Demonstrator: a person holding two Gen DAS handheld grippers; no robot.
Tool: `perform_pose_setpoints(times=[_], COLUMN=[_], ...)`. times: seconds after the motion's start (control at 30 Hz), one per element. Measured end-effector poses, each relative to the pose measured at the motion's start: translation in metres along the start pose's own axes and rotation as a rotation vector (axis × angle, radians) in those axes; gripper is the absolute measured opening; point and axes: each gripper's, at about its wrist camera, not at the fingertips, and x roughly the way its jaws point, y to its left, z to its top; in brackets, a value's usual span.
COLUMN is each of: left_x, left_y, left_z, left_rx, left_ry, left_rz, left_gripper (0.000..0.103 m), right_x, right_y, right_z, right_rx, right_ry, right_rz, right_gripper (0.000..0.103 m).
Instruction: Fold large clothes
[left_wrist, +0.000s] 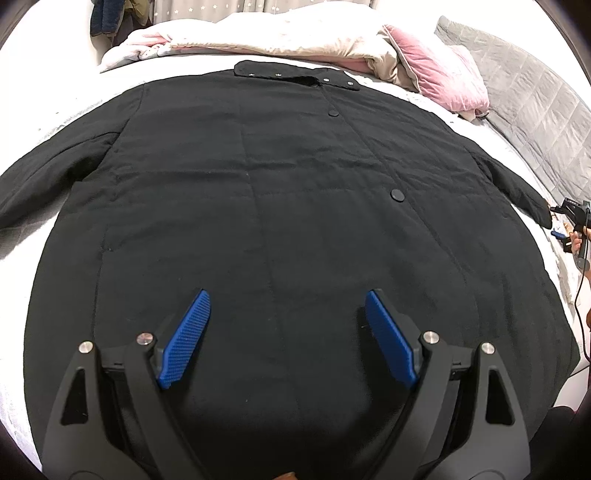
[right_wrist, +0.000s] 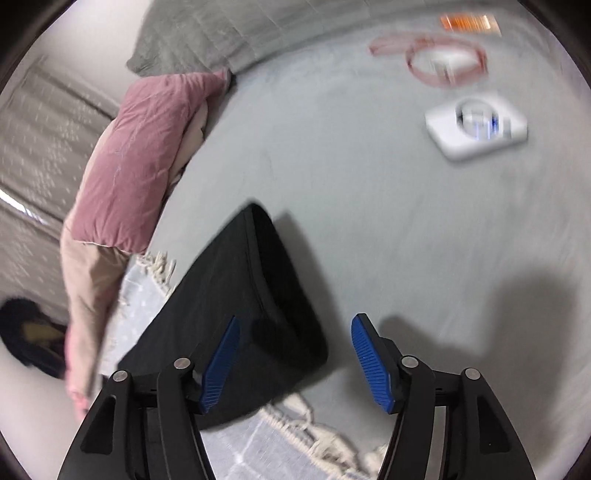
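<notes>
A large black quilted coat (left_wrist: 280, 192) lies spread flat on the bed, collar at the far end, both sleeves out to the sides. My left gripper (left_wrist: 286, 299) is open and empty above the coat's lower middle. The right gripper shows small at the right edge of the left wrist view (left_wrist: 570, 218), beside the right sleeve's cuff. In the right wrist view my right gripper (right_wrist: 293, 325) is open and empty, with the black sleeve end (right_wrist: 251, 310) just ahead of its left finger. That view is motion blurred.
A pink pillow (left_wrist: 439, 74) (right_wrist: 144, 155) and a cream duvet (left_wrist: 280, 37) lie at the head of the bed. A grey quilt (left_wrist: 532, 110) is at the right. A white device (right_wrist: 476, 127), a pink cable coil (right_wrist: 443, 61) and a fringed blanket (right_wrist: 273, 443) lie on the grey sheet.
</notes>
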Motion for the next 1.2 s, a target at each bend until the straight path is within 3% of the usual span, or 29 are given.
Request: perform_pose_setpoints(times=[0.1, 0.17, 0.2, 0.23, 0.3, 0.43, 0.5, 0.57, 0.6, 0.67, 0.73, 0.8, 0.87, 0.93, 1.03, 1.13, 1.2], left_x=[0.002, 0.003, 0.004, 0.005, 0.007, 0.009, 0.012, 0.012, 0.011, 0.01, 0.008, 0.006, 0.001, -0.003, -0.001, 0.011, 0.013], left_y=[-0.003, -0.006, -0.008, -0.011, -0.015, -0.021, -0.023, -0.024, -0.024, -0.023, -0.021, -0.022, -0.025, -0.028, -0.031, -0.031, -0.029], left_z=[0.0, 0.0, -0.001, -0.003, -0.006, -0.008, -0.009, -0.009, -0.009, -0.009, -0.009, -0.007, -0.004, -0.001, 0.0, -0.005, -0.007], left_rx=[0.013, 0.03, 0.042, 0.062, 0.087, 0.122, 0.132, 0.145, 0.147, 0.148, 0.151, 0.166, 0.191, 0.218, 0.229, 0.208, 0.202], left_ry=[-0.012, -0.029, -0.039, -0.047, -0.053, -0.053, -0.043, -0.04, -0.039, -0.036, -0.03, -0.024, -0.034, -0.063, -0.067, -0.004, -0.005], left_rz=[0.013, 0.01, 0.0, -0.014, -0.014, -0.006, 0.002, 0.013, 0.013, 0.007, -0.001, 0.0, 0.005, 0.019, 0.022, -0.013, -0.012], left_gripper=[0.086, 0.086, 0.086, 0.086, 0.086, 0.089, 0.091, 0.092, 0.092, 0.092, 0.092, 0.092, 0.092, 0.092, 0.092, 0.092, 0.092], right_x=[0.024, 0.027, 0.032, 0.039, 0.035, -0.007, 0.016, 0.055, 0.069, 0.075, 0.07, 0.06, 0.042, 0.021, 0.017, 0.042, 0.06], right_y=[-0.007, 0.001, 0.01, 0.02, 0.049, 0.107, 0.112, 0.098, 0.09, 0.084, 0.085, 0.093, 0.103, 0.121, 0.167, 0.227, 0.249], right_z=[-0.018, -0.021, -0.018, -0.014, -0.006, 0.012, 0.022, 0.024, 0.019, 0.011, 0.006, 0.004, -0.002, -0.011, -0.036, -0.083, -0.116], right_rx=[0.081, 0.079, 0.063, 0.041, -0.056, -0.337, -0.427, -0.372, -0.35, -0.33, -0.316, -0.344, -0.372, -0.421, -0.537, -0.709, -0.776], right_ry=[0.069, 0.027, 0.047, 0.07, 0.027, -0.202, -0.202, -0.071, -0.056, -0.089, -0.15, -0.196, -0.275, -0.353, -0.353, -0.255, -0.178], right_rz=[0.095, 0.125, 0.152, 0.167, 0.095, 0.085, -0.142, -0.256, -0.301, -0.317, -0.376, -0.46, -0.494, -0.457, -0.36, -0.249, -0.167], right_gripper=[0.065, 0.064, 0.047, 0.013, 0.009, 0.007, 0.007, 0.008, 0.009, 0.021, 0.052, 0.062, 0.062, 0.063, 0.068, 0.071, 0.071])
